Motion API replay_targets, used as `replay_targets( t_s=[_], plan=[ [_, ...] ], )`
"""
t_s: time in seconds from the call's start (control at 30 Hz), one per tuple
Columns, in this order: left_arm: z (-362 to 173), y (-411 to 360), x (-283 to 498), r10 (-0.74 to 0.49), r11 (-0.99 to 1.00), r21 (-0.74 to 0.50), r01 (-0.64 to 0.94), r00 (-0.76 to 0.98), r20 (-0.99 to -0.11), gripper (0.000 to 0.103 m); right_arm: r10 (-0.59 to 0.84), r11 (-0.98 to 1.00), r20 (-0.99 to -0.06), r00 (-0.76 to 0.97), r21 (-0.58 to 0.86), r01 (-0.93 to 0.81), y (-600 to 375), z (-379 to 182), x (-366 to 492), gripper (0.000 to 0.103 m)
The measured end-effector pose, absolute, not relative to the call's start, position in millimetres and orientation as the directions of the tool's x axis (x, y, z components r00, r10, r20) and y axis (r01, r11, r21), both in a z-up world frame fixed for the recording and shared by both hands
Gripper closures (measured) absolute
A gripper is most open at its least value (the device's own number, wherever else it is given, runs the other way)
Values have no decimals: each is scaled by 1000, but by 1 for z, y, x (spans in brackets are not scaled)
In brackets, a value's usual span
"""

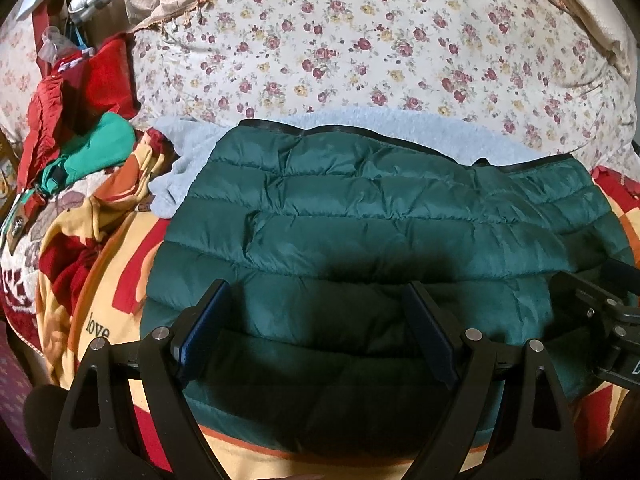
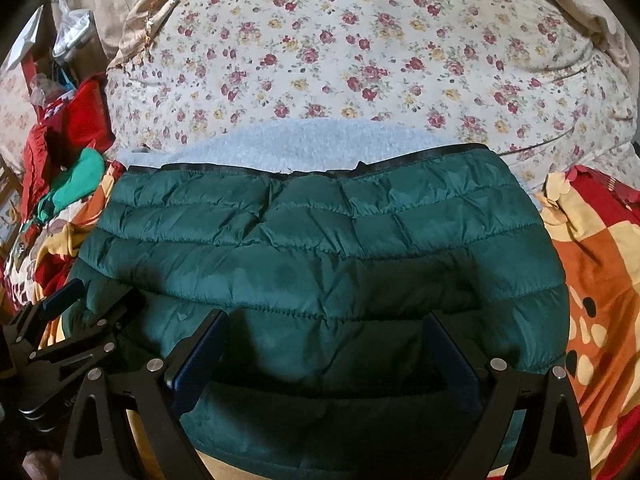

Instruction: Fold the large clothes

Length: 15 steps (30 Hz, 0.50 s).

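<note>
Across the bed (image 1: 400, 40) we held both tongs (image 1: 316, 308) (image 2: 326, 336) apart above the folded green jacket (image 1: 380, 208); next comes gripping its near edge.

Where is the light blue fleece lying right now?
In both wrist views the light blue fleece lies mid-frame on the bed, its near part under the green quilted jacket, with the floral quilt just beyond.

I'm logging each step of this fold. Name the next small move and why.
Probably lower both open grippers, left gripper and right gripper, onto the near edge of the green puffer jacket and close. Neither holds fabric yet, and the jacket lies flat.
</note>
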State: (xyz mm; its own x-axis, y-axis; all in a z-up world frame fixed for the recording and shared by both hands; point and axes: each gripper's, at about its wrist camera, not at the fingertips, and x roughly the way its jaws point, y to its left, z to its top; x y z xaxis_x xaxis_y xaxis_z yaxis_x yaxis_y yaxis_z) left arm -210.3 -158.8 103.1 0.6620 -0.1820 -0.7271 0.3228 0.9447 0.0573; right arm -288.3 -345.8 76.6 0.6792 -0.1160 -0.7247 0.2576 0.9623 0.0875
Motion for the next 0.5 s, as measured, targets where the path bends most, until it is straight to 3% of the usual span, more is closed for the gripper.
replay_targets(
  t_s=[0.5],
  plan=[
    [104, -153, -208, -191, 948, 38, 317, 659, -728, 16, -118, 966, -731, 672, 73, 249, -343, 74, -287, 7]
  ],
)
